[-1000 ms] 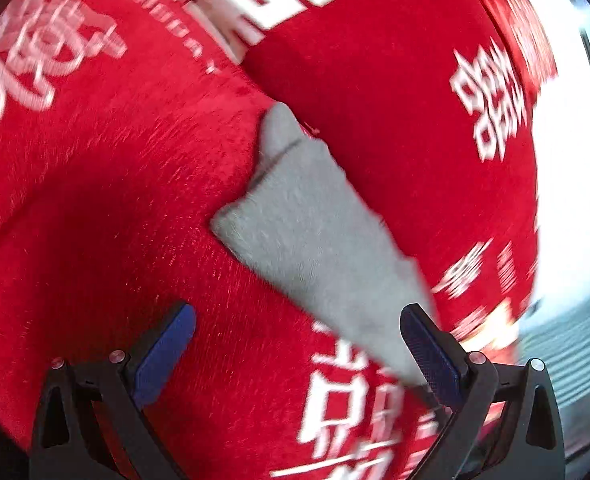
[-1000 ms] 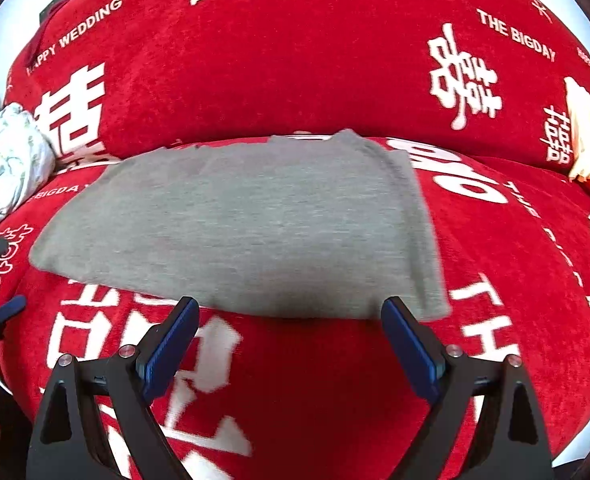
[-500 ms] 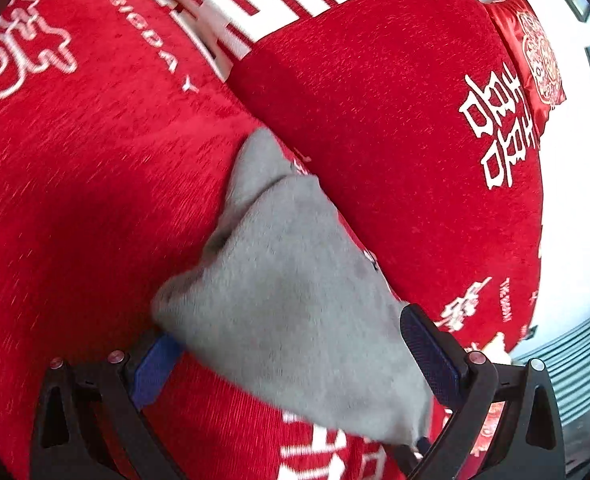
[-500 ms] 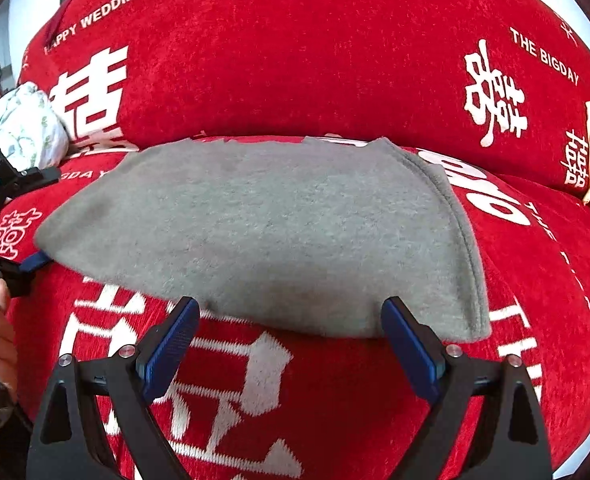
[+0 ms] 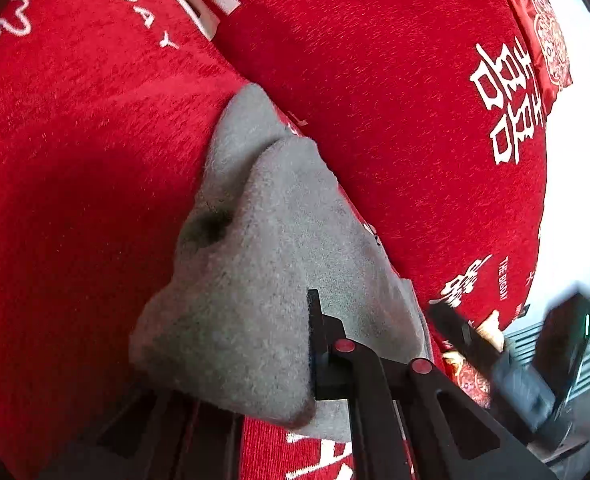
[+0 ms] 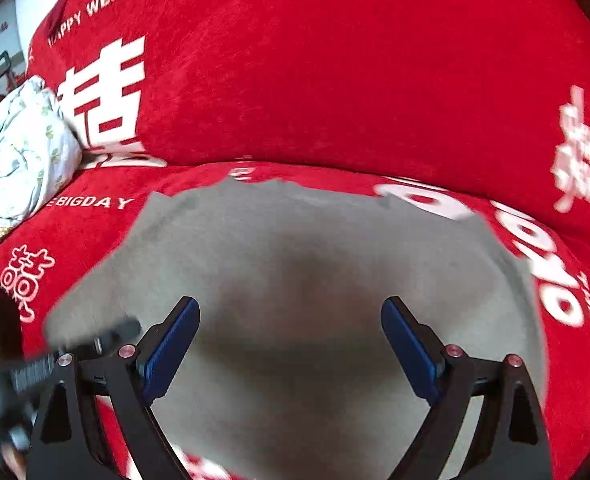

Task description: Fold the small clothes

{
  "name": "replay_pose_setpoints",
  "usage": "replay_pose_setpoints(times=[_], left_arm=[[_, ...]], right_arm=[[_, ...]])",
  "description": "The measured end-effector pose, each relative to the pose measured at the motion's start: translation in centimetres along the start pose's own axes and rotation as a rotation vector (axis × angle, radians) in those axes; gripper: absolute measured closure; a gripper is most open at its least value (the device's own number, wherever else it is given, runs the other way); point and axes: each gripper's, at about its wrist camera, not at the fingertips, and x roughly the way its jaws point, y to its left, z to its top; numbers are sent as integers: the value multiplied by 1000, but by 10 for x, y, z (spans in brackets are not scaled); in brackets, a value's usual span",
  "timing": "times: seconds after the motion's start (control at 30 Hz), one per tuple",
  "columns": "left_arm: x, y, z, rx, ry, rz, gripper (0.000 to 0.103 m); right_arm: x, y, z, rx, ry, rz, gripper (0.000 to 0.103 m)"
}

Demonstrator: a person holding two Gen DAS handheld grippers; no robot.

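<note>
Both tongs are at the grey garment (image 6: 307,280), which lies spread on the seat of the red sofa cover (image 6: 335,80), its far edge near the crease below the back cushion. Left gripper (image 5: 311,364) has its jaws pressed together on the near corner of that cloth: the fabric bunches up over the fingers and only one black finger (image 5: 335,344) shows beside the fold, so the pinch looks made, though how many layers it has caught I cannot tell. Right gripper (image 6: 291,344) hangs over the middle of the garment with its blue pads (image 6: 409,352) spread wide, and nothing lies between them; the view is blurred. As a judgement, the fold is only at its first step: one corner is gripped, the other side is not yet taken, and no part of the cloth has been laid over itself. Left to do are a second grip, carrying the held edge across, and smoothing the result. A pale floral bundle (image 6: 19,152) sits at the sofa's left end, untouched.
</note>
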Motion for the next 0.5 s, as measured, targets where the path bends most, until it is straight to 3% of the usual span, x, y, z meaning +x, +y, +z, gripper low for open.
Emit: replay_pose_setpoints(times=[0.23, 0.37, 0.43, 0.5], left_arm=[[-5, 12, 4, -59, 18, -48, 94], [-5, 15, 4, -61, 35, -59, 94], [-5, 13, 4, -44, 38, -45, 94], [-5, 13, 5, -41, 39, -29, 94]], right_arm=[[70, 57, 53, 32, 128, 77, 9], [112, 104, 71, -24, 222, 129, 9], [136, 125, 74, -67, 289, 105, 9], [153, 145, 74, -152, 316, 24, 9]])
